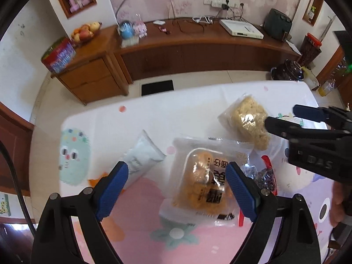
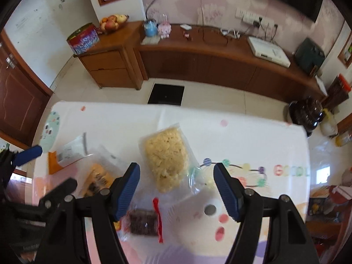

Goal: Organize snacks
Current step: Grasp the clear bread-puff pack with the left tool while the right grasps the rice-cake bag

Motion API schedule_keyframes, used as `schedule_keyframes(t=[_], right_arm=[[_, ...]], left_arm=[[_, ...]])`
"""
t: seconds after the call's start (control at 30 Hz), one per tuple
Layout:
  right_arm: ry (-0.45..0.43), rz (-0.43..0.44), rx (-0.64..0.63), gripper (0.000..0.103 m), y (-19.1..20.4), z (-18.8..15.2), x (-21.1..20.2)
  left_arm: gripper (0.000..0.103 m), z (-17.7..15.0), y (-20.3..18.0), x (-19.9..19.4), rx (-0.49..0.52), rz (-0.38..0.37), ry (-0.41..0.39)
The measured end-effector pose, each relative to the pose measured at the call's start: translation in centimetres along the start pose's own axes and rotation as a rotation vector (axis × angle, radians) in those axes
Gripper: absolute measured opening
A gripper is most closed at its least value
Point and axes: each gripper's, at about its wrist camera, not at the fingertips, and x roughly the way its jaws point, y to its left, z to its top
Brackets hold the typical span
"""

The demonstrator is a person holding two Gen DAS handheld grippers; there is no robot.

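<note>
Snacks lie in clear bags on the table (image 1: 198,101): an orange cake pack (image 1: 204,180) low in the middle and yellow puffs (image 2: 167,156). Both the left gripper (image 1: 177,189) and the right gripper (image 2: 177,189) hang wide open, holding nothing.

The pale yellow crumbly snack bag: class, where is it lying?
The pale yellow snack bag lies mid-table in the right wrist view, beyond the dark snack packet.

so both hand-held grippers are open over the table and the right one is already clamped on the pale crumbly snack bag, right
Not quite. The right hand-held gripper is open above the pale crumbly snack bag, not clamped on it; the right wrist view shows this. The left hand-held gripper is open too.
</note>
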Motion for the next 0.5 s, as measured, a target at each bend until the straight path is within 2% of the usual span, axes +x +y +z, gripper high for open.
schedule_keyframes(t=[0.33, 0.5], right_arm=[[0.039, 0.02, -0.009, 0.07, 0.1, 0.1, 3.6], [0.071, -0.034, -0.052, 0.07, 0.4, -0.8, 4.9]], left_arm=[[0.089, -0.8, -2.5, 2.6, 0.065, -0.017, 0.03], [0.089, -0.7, -3.1, 3.1, 0.064, -0.043, 0.049]])
